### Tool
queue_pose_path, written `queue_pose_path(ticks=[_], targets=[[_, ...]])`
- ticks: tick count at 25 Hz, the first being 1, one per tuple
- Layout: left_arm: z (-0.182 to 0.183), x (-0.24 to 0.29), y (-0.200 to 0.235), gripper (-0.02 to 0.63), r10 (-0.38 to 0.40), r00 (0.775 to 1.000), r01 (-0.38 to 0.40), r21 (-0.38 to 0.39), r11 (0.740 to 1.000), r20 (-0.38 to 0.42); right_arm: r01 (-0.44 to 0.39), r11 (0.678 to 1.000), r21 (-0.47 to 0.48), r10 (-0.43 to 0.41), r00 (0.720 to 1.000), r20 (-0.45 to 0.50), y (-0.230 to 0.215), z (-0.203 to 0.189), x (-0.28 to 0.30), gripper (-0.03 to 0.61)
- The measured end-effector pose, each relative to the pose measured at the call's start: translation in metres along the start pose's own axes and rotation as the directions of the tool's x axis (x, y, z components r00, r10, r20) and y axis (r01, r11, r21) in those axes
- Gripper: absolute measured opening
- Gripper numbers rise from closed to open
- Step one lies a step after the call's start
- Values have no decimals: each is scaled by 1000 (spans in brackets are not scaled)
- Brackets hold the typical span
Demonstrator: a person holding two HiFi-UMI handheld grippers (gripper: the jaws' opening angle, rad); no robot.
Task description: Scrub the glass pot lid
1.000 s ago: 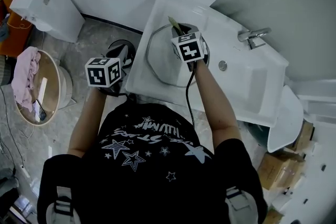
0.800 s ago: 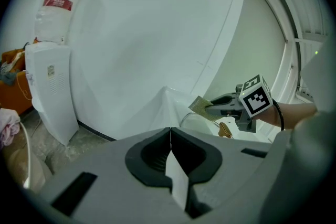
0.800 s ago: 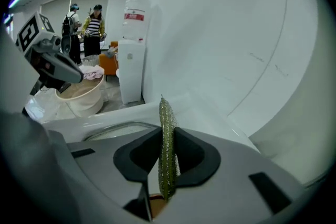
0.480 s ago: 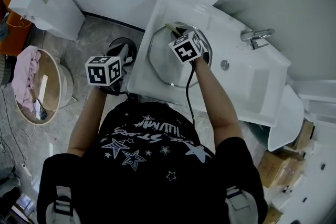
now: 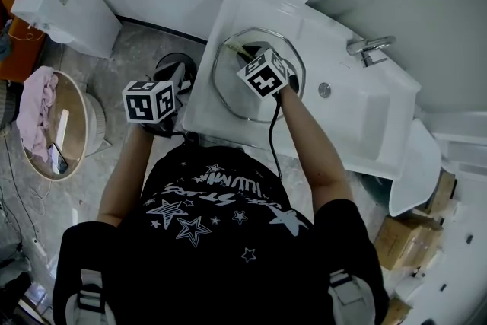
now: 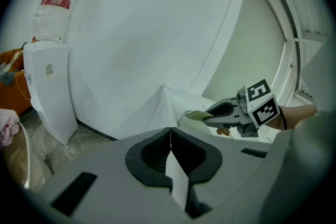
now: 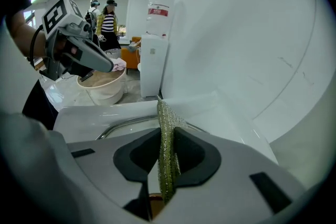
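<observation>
The glass pot lid [image 5: 230, 90] lies flat in the left part of the white sink [image 5: 358, 125]; its steel rim [image 7: 126, 125] shows in the right gripper view. My right gripper [image 5: 240, 53] hovers low over the lid, shut on a green scouring pad [image 7: 168, 157] that sticks out past the jaws [image 5: 231, 49]. I cannot tell whether the pad touches the glass. My left gripper [image 5: 179, 74] hangs left of the sink, over the floor, jaws together with nothing held [image 6: 170, 136]. From its own view the right gripper [image 6: 209, 113] and the pad [image 6: 196, 115] show over the sink's corner.
A chrome faucet [image 5: 369, 48] stands at the sink's far right. On the floor to the left are a water dispenser [image 5: 68, 7] and a round tub [image 5: 76, 125] with a pink cloth. Cardboard boxes [image 5: 403, 243] sit at the lower right. People [image 7: 107, 21] stand in the background.
The right gripper has swung left across the lid with the pad, its cube turning. The left gripper has stayed where it was.
</observation>
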State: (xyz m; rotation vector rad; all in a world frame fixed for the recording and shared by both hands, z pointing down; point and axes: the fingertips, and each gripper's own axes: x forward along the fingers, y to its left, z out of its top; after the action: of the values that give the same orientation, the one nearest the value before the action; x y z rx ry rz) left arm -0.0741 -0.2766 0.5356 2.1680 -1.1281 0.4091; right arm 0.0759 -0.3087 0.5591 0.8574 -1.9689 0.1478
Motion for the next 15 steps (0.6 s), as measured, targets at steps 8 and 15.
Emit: queue_pose_path(ticks=[8, 15], targets=[[-7, -9, -9, 10, 17, 1000, -17, -1, 1000, 7, -49, 996, -73, 51, 998, 25, 30, 0, -7, 72], [-14, -17, -18, 11, 38, 999, -38, -9, 999, 16, -88, 990, -110, 94, 994, 50, 54, -1, -18, 72]])
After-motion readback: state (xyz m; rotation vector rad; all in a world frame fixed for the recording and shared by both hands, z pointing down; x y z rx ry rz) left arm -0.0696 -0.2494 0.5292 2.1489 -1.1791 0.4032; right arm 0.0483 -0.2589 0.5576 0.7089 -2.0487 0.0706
